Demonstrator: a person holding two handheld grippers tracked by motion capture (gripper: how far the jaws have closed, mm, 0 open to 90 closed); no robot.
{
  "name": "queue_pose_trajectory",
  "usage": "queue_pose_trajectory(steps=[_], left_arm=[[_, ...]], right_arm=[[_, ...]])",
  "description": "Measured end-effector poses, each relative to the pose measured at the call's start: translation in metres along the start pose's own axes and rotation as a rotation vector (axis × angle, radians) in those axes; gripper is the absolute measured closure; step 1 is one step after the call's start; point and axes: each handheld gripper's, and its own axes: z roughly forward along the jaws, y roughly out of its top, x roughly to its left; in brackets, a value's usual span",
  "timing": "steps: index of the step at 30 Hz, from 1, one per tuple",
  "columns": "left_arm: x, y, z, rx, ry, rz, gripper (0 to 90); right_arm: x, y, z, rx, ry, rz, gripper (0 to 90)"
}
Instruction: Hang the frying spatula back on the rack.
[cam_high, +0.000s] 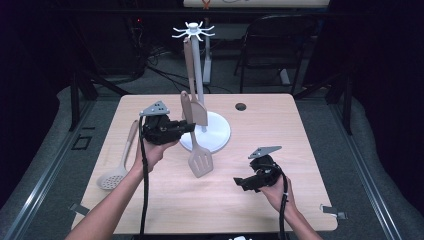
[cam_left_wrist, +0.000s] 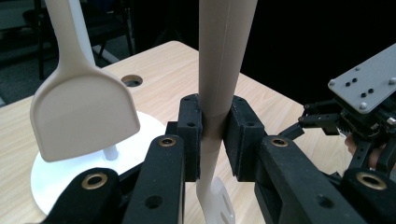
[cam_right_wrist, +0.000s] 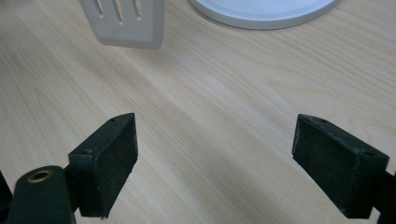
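matt plastic slotted turner (cam_high: 199, 150), smooth light wood table (cam_high: 260, 140)

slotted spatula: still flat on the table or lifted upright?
Lifted, roughly upright. The left tool clamps the slotted spatula by its handle, blade hanging down beside the white rack.

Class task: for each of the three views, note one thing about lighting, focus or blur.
High view: table lit, surroundings almost black. Left gripper view: turner handle sharp between the jaws, room behind dark. Right gripper view: even light, sharp wood grain, turner blade cropped by the top edge.
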Motion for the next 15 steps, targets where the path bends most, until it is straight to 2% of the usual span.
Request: queue_pose_trajectory(steps=[11,15], left_arm=[[0.003,0.017,0.003,-0.003,0.005,0.032,77.3],[0.004,0.023,0.005,-0.010,0.010,0.032,77.4]], right_arm=[[-0.001,0.000,0.000,0.010,0.004,0.005,13.9],[0.000,0.000,0.001,0.009,0.013,0.002,13.8]])
